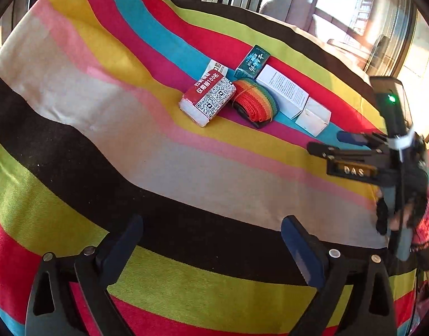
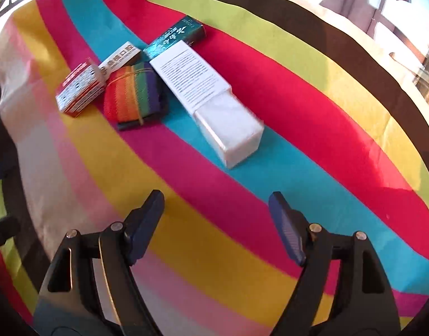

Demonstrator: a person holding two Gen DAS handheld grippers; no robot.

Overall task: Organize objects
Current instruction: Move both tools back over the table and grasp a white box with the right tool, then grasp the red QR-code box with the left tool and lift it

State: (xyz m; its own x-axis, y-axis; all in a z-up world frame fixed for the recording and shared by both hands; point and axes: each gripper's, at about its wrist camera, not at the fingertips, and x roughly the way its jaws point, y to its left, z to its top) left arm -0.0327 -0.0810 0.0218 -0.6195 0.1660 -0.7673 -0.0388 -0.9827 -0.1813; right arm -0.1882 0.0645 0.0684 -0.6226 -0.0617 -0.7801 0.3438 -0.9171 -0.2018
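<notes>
Objects for the task lie together in one small cluster on the striped cloth (image 2: 298, 89) that covers the worktop. At the near end is a plain white box (image 2: 228, 134), and its far end touches, or sits partly inside, a longer white box with printed text (image 2: 190, 77); I cannot tell which. Beyond this, a dark green box (image 2: 176, 37) lies at an angle, touching the printed one. Just beside the printed box, on its left, rests a rainbow strap bundle (image 2: 132, 96) tied with a thin band, over something dark. Left of the bundle is a red and white pack with QR codes (image 2: 81, 89), and behind it a small white carton (image 2: 119, 58).

In my judgement the things are gathered but not yet aligned, so the ordering is at an early or middle stage.

The right tongs (image 2: 216, 215) hang above the cloth with fingers wide apart and nothing between them, pointing toward the plain white box, probably because it is the nearest thing to take. The left tongs (image 1: 211, 238) are also spread and hold nothing, well apart from the cluster, likely waiting so as not to block the other hand.
</notes>
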